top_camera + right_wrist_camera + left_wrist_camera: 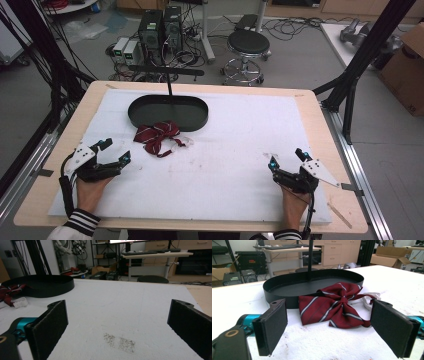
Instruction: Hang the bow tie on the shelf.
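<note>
Nothing of the work looks done yet: the bow tie (pixel 157 136) lies loose on the white pad (pixel 225 175) that covers the worktop, and neither gripper touches it. The left gripper (pixel 114 151) rests near the pad's left edge, toward the near left corner, with its jaws spread wide and empty; in the left gripper view the bow tie (pixel 334 305) sits squarely ahead between the two black pads (pixel 272 326), so I judge that a reach for it is the step in hand. The right gripper (pixel 286 156) rests well apart from it, toward the near right corner, its jaws likewise wide open over bare pad. The bow tie lies toward the far edge, left of centre, just in front of the black oval tray (pixel 145 119); one wing leans against or over the tray's near wall, though whether it hangs inside I cannot tell. It is dark red with thin pale diagonal stripes, knotted at the middle, its wings rumpled and spread unevenly, and a whitish strap (pixel 369 300) trails from it on the side away from the left edge. A thin black post (pixel 168 84) rises from the tray. What is left, I judge, is the whole of it: approach, close on the cloth, lift and place.
</note>
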Demonstrator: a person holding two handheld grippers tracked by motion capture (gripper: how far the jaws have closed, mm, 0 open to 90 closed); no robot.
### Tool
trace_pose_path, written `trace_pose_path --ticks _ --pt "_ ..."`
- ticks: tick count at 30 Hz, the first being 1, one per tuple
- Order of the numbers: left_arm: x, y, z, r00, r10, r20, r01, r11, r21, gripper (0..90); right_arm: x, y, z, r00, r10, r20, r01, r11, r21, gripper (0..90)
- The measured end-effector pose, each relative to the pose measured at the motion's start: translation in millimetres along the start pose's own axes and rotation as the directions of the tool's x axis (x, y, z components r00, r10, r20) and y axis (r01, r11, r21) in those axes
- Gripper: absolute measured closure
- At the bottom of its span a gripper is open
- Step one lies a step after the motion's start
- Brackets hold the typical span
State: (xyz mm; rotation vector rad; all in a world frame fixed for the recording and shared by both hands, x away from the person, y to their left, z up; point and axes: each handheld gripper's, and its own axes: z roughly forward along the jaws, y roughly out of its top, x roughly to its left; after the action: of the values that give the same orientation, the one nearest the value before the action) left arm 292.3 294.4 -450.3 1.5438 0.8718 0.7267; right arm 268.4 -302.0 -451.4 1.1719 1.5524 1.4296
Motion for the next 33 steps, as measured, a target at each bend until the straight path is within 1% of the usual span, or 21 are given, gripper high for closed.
trace_pose_path --ticks 3,8,9,11,12,14,18,20,23,26,27,28,29,30,31,32,33 --pt "-1.0 -0.1 -0.3 0.9999 0.005 -0.009 -0.005 1.0000 -0.001 14.8 -0.1 -0.1 -0.2 1.0000 0.001 0.000 -0.001 1.000 0.001 2.0" --pt "-1.2 0.5 0.2 0.9999 0.008 -0.011 -0.008 0.9999 0.007 14.8 -0.2 0.0 -0.2 1.0000 0.005 0.001 -0.005 1.000 0.000 2.0" --pt "-1.2 1.1 0.8 0.9999 0.005 -0.009 -0.005 0.9998 0.018 14.8 -0.3 0.0 -0.2 1.0000 0.004 0.001 -0.004 1.000 0.000 2.0" --pt "-1.4 4.0 2.7 0.9998 -0.016 0.012 0.016 0.9986 0.051 14.8 -0.3 0.0 -0.2 1.0000 0.005 0.001 -0.005 1.000 0.000 2.0" --pt "-1.9 6.6 3.4 0.9998 -0.009 0.019 0.008 0.9981 0.061 14.9 -0.4 0.0 -0.2 1.0000 0.003 0.001 -0.003 1.000 0.000 2.0" --pt "-3.9 13.8 5.0 0.9994 0.019 0.029 -0.022 0.9966 0.079 15.0 -0.1 -0.1 -0.3 1.0000 0.004 0.000 -0.004 1.000 -0.001 2.0" --pt "-6.8 31.1 9.1 0.9978 0.044 0.050 -0.049 0.9914 0.121 15.0 -0.3 -0.1 -0.4 1.0000 0.007 0.000 -0.007 1.000 -0.003 2.0" --pt "-8.6 38.6 13.0 0.9966 0.049 0.067 -0.058 0.9888 0.138 15.1 -0.3 -0.1 -0.4 1.0000 0.007 0.000 -0.007 1.000 -0.003 2.0" --pt "-12.7 48.9 20.4 0.9937 0.066 0.090 -0.081 0.9825 0.168 15.2 -1.0 -0.1 -0.4 1.0000 0.004 -0.001 -0.004 1.000 -0.008 2.0" --pt "-19.6 58.7 30.0 0.9887 0.086 0.123 -0.109 0.9749 0.194 15.2 -1.2 -0.2 -0.8 0.9999 0.012 -0.005 -0.012 1.000 -0.007 2.0" --pt "-22.2 61.3 33.9 0.9859 0.095 0.138 -0.122 0.9717 0.202 15.3 -1.3 -0.2 -0.9 0.9999 0.012 -0.006 -0.012 1.000 -0.007 2.0" --pt "-25.4 63.7 38.2 0.9831 0.102 0.152 -0.134 0.9675 0.215 15.9 -1.3 -0.2 -0.8 0.9999 0.014 -0.006 -0.014 1.000 -0.008 2.0" --pt "-28.6 65.9 42.8 0.9795 0.110 0.169 -0.148 0.9611 0.233 15.9 -1.4 -0.3 -0.9 0.9999 0.014 -0.005 -0.014 1.000 -0.007 2.0" --pt "-32.0 68.1 47.4 0.9767 0.113 0.182 -0.158 0.9544 0.254 15.9 -1.4 -0.3 -0.9 0.9999 0.014 -0.005 -0.014 1.000 -0.007 2.0" --pt "-36.3 71.1 53.0 0.9727 0.123 0.197 -0.175 0.9457 0.274 16.2 -1.4 -0.2 -0.8 0.9999 0.015 -0.005 -0.016 1.000 -0.008 2.0" --pt "-38.0 72.3 55.1 0.9708 0.128 0.202 -0.183 0.9423 0.280 16.6 -1.4 -0.2 -0.9 0.9999 0.016 -0.005 -0.016 1.000 -0.008 2.0" --pt "-42.1 75.3 60.6 0.9667 0.133 0.219 -0.195 0.9363 0.292 16.6 -1.4 -0.2 -0.9 0.9999 0.016 -0.005 -0.016 1.000 -0.008 2.0"
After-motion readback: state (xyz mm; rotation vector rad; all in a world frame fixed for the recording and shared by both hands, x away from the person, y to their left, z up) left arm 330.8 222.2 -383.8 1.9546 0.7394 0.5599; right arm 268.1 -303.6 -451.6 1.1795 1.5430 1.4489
